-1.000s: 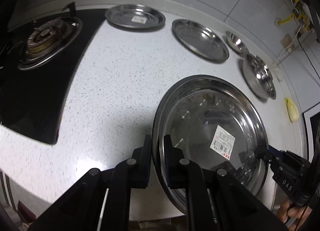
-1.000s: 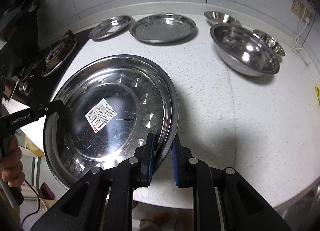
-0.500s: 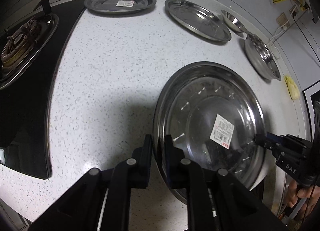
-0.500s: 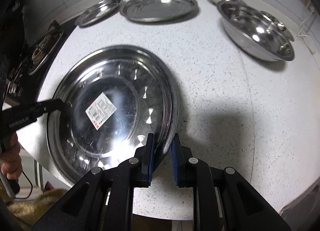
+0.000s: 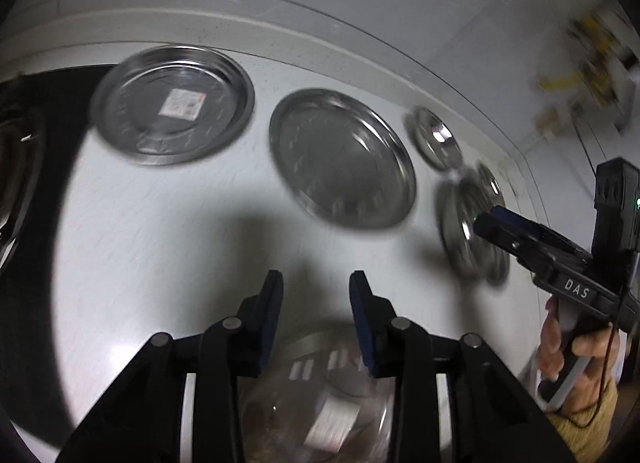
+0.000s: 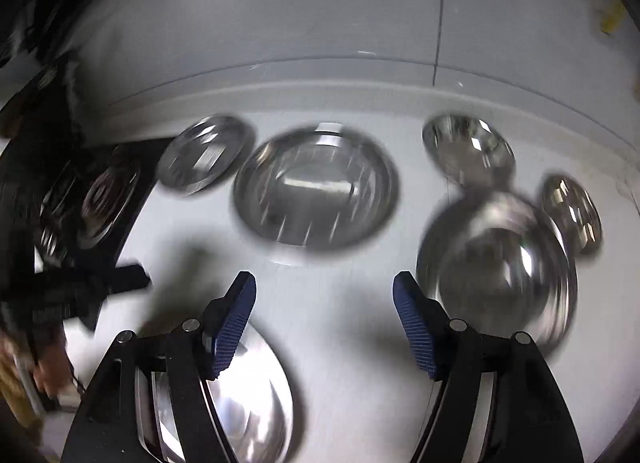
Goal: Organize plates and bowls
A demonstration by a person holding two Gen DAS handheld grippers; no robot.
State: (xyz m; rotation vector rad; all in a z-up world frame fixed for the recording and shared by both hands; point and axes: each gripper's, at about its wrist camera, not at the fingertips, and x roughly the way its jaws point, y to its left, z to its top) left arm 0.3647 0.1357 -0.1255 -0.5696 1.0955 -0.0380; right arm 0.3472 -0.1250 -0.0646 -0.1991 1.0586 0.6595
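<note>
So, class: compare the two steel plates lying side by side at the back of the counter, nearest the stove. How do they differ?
The plate beside the stove carries a white label in its middle; the middle plate shows none. The plate beside the stove looks smaller in the right wrist view; the middle plate looks broader. The first lies at the black hob's edge, the second nearer the bowls. Both are round, shallow, shiny steel, lying flat and apart.

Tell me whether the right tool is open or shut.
Open and still opening: right tool has spread pads with only counter between them.

White speckled countertop (image 5: 160, 223), steel plates (image 5: 340, 159), steel bowls (image 6: 496, 263), black hob (image 6: 80, 199) at its left end
</note>
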